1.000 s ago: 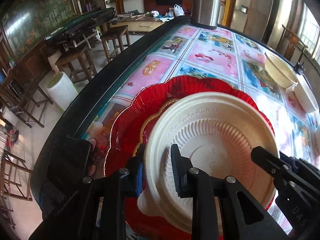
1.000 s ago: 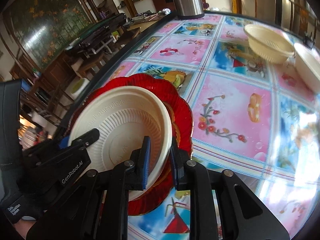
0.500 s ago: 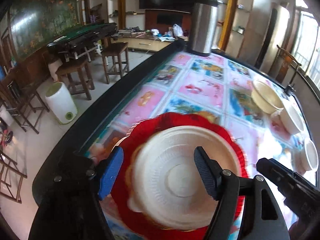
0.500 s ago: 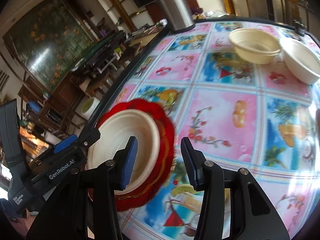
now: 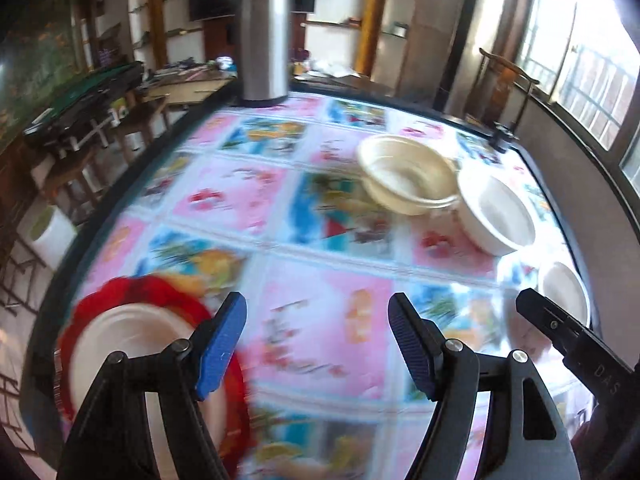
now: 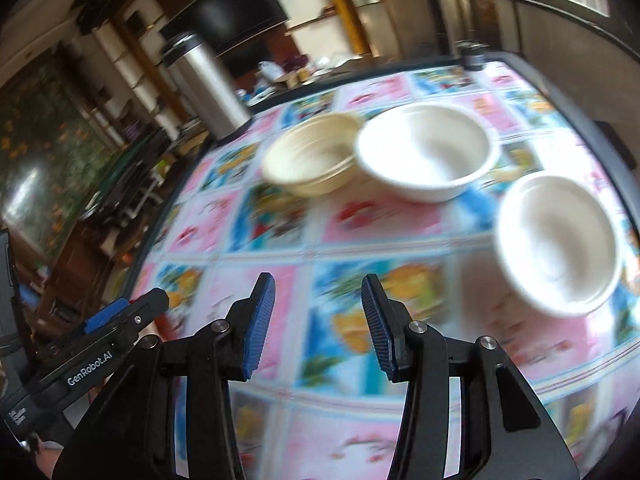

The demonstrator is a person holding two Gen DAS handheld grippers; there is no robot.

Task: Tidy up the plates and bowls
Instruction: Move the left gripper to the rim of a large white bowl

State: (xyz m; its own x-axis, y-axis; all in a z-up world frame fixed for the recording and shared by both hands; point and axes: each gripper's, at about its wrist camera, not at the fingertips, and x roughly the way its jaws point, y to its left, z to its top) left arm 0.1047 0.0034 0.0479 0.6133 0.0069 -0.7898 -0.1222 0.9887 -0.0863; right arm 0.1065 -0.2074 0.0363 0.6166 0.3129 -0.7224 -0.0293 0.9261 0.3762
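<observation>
A white plate (image 5: 116, 344) lies upside down on a red plate (image 5: 132, 288) at the table's near left edge. My left gripper (image 5: 316, 344) is open and empty above the cloth, to the right of both plates. A cream bowl (image 5: 404, 174) (image 6: 312, 160), a white bowl (image 5: 496, 212) (image 6: 428, 152) and a smaller white bowl (image 5: 564, 292) (image 6: 556, 240) stand at the right. My right gripper (image 6: 316, 320) is open and empty, near side of the bowls. The left gripper's tip (image 6: 120, 312) shows at the left in the right wrist view.
A steel thermos (image 5: 264, 40) (image 6: 212, 84) stands at the table's far edge. The table has a colourful picture-tile cloth (image 5: 320, 344) and a dark rim (image 5: 132, 184). Stools, a white bin (image 5: 52, 232) and furniture stand beyond the left edge.
Both grippers let go of the white plate, opened and swung right, away from the plates toward the bowls. The plate stack stays at the near left.
</observation>
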